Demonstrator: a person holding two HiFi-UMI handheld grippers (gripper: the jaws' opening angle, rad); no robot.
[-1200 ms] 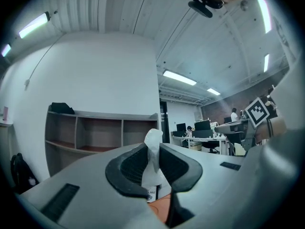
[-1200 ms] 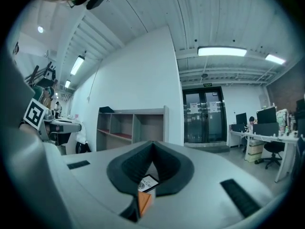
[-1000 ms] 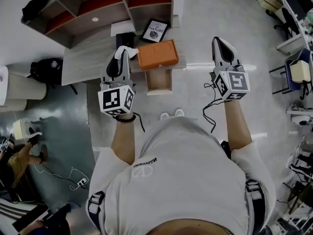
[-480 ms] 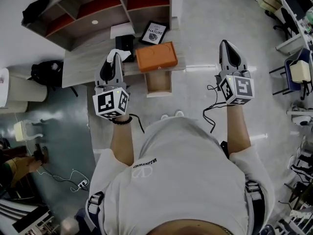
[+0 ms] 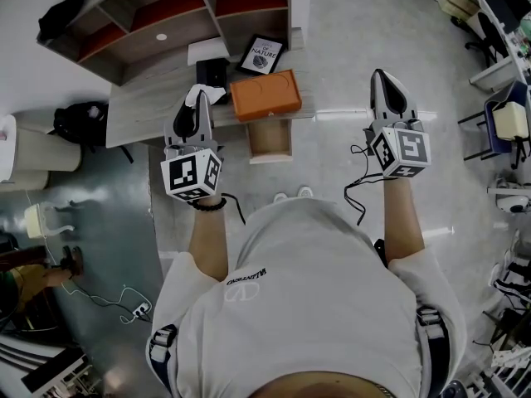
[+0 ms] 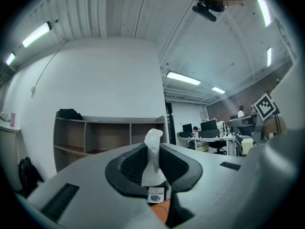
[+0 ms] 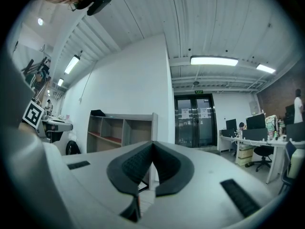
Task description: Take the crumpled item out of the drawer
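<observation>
A white crumpled paper point(image 6: 153, 162) is pinched between the pads of my left gripper point(image 6: 152, 151) and sticks up past the tips. In the head view that gripper point(image 5: 198, 99) hovers over the grey desk point(image 5: 141, 114) with the paper point(image 5: 204, 94) at its tip, left of the open wooden drawer point(image 5: 270, 151). The drawer's inside shows bare wood. My right gripper point(image 5: 384, 79) hangs over the floor to the right of the desk. Its jaws point(image 7: 152, 146) are shut with nothing between them.
An orange box point(image 5: 265, 94) lies on the desk just above the drawer. A "Nature" book point(image 5: 263, 56) and a dark object point(image 5: 212, 70) sit behind it. A shelf unit point(image 5: 166, 15) stands beyond, with office chairs and desks point(image 5: 498, 98) at far right.
The right gripper has drifted a little to the right. The left gripper keeps the paper over the same part of the desk.
</observation>
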